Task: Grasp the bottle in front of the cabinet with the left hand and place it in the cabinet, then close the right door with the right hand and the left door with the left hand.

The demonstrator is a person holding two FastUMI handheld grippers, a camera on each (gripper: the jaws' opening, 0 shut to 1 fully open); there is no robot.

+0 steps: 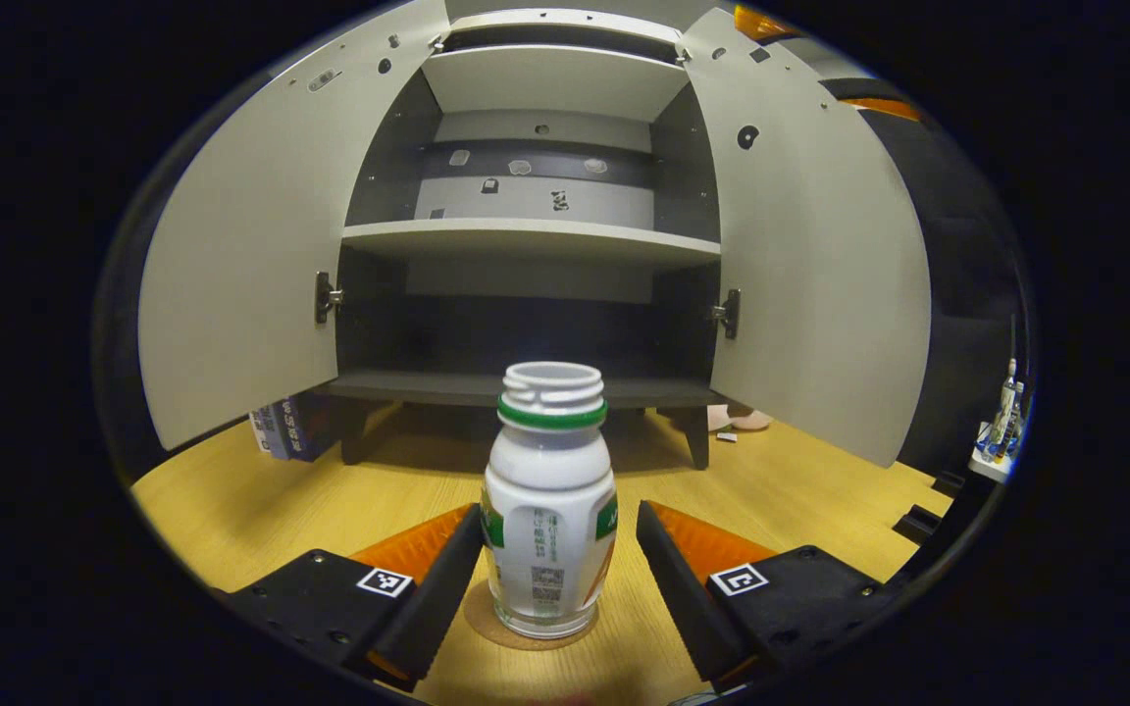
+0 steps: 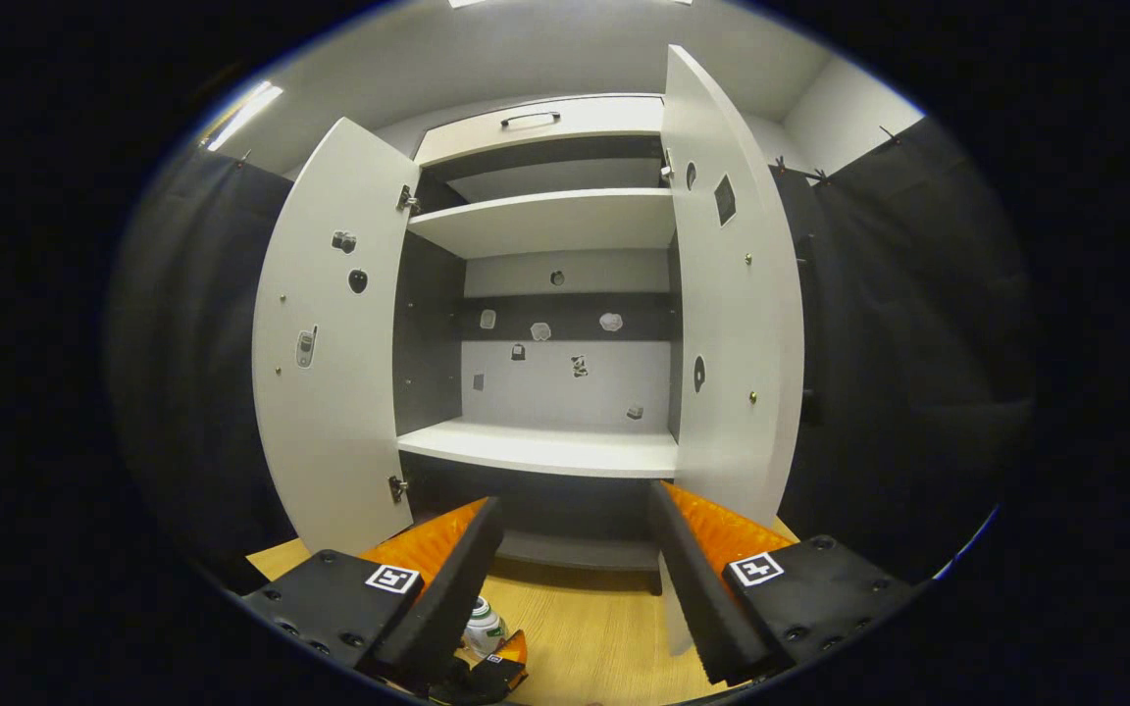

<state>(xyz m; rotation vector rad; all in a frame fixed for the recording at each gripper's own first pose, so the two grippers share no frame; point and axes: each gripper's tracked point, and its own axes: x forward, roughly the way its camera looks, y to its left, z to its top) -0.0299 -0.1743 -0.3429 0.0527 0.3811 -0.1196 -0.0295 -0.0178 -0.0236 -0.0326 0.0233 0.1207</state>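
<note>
Bottle [image 1: 547, 510] stands uncapped between the released left gripper [image 1: 559, 574], cabinet [image 1: 536, 240] at twelve o'clock, doors open; right gripper [image 2: 575, 579] released, empty.

One white plastic bottle with a green neck ring [image 1: 548, 510] stands before one pale grey cabinet [image 1: 536, 235] with two open doors and two grippers.

Bottle [image 2: 483, 624] half behind a finger; items by right door [image 1: 1001, 422] too small.
</note>
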